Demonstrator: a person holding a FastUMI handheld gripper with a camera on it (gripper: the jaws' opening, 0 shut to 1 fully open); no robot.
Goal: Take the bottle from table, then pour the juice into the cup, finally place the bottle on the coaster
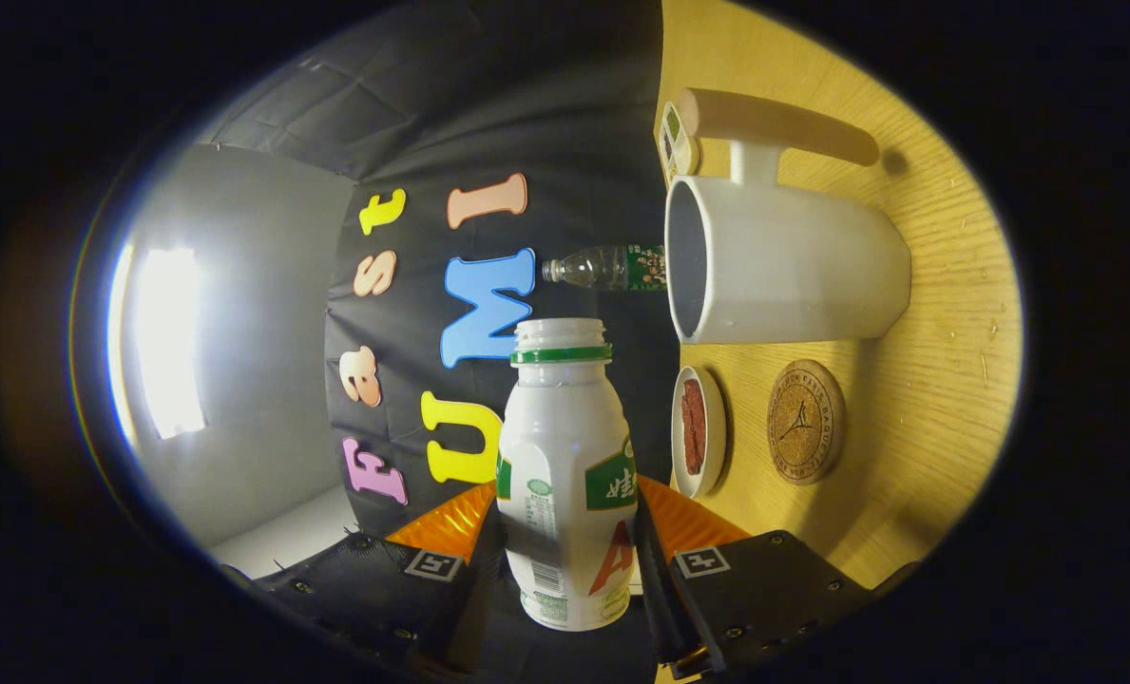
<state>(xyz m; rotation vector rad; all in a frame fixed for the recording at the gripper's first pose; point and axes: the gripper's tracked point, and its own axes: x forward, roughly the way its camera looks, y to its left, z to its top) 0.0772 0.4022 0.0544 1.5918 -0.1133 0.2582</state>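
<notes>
One step looks done: the white plastic juice bottle with green neck ring and open mouth is off the light wooden table and clamped between both fingers of the gripper, jaws pressing its lower body on each side. View is rolled w/ the gripper, so the bottle seems tipped toward the tall white ceramic cup with wooden handle, mouth short of the cup's rim and a bit to the side; no juice visible leaving, so pour prob. in progress or about to start, can't tell which. Left to do: finish pour, set bottle on the round cork coaster, which lies bare just beside the cup. Room: small white dish with red-brown contents sits close by the coaster, a clear plastic water bottle with green label stands beyond the cup's rim, and a small pale box near the handle; the approach to the coaster looks open otherwise.
</notes>
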